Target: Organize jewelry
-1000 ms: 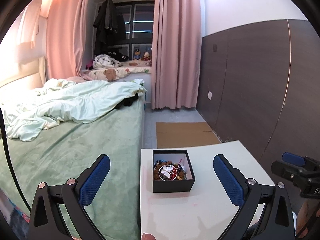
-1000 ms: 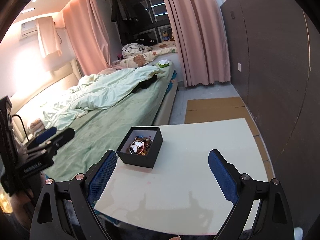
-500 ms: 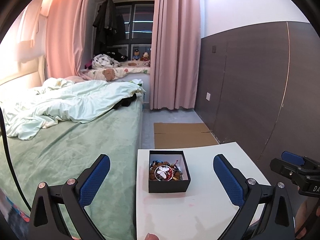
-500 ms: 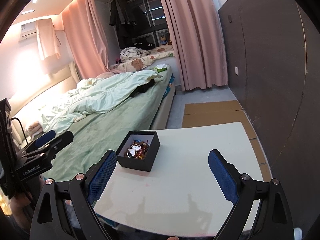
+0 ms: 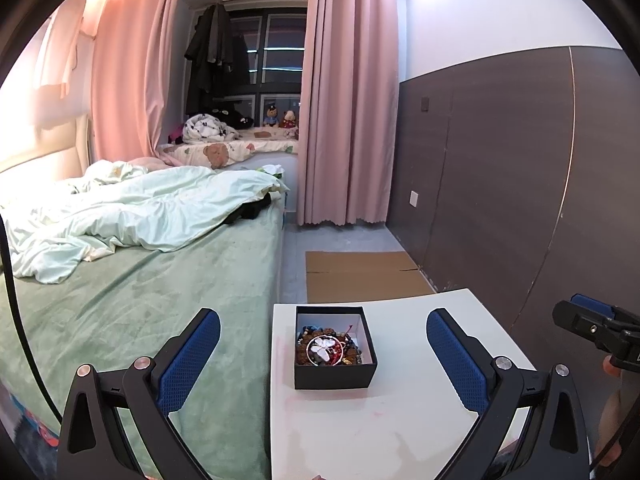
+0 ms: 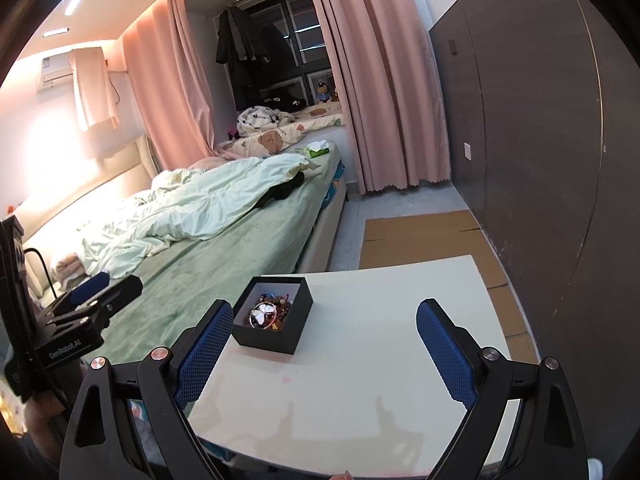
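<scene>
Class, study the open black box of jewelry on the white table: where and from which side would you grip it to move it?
Grip the black box by its two opposite side walls, coming straight down from above with the tongs of the left gripper spread wide. Its walls are upright, flat and parallel, and the open top leaves the rims exposed. Keep the fingertips off the jewelry heaped inside.

The left claw (image 5: 323, 354) hangs wide open above the white table (image 5: 400, 432), its blue pads either side of a black box (image 5: 335, 374) holding a tangle of jewelry (image 5: 326, 350). The right claw (image 5: 592, 320) shows at the right edge, beside a green bed (image 5: 160, 300)
</scene>
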### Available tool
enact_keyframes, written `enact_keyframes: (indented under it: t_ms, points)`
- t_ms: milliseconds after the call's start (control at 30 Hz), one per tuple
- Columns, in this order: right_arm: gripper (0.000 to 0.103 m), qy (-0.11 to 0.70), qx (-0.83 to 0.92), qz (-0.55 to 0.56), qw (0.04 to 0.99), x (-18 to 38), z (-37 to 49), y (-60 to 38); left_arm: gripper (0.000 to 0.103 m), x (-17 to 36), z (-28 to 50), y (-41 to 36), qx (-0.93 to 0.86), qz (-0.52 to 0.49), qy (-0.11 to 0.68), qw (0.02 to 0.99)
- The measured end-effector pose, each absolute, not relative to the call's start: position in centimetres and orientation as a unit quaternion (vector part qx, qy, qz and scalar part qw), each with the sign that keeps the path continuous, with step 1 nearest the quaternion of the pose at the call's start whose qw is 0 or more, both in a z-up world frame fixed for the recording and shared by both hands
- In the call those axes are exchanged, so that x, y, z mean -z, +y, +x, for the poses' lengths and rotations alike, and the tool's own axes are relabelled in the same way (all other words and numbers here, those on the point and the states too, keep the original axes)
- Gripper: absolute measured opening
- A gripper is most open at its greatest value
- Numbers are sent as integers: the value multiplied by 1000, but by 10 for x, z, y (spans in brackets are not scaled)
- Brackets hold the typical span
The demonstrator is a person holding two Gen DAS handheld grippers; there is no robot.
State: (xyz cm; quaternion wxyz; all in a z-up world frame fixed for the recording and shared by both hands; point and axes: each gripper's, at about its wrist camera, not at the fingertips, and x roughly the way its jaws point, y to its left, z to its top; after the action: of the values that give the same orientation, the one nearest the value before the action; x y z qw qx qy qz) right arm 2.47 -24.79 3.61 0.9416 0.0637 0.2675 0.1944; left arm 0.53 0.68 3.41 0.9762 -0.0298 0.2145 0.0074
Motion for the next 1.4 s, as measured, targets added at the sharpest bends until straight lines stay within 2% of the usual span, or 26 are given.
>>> enact_keyframes:
  t_ms: [1400]
  points:
    - [93,284,-203,40,936,-27,28,-237,103,-28,4,15,-19,-40,225,973]
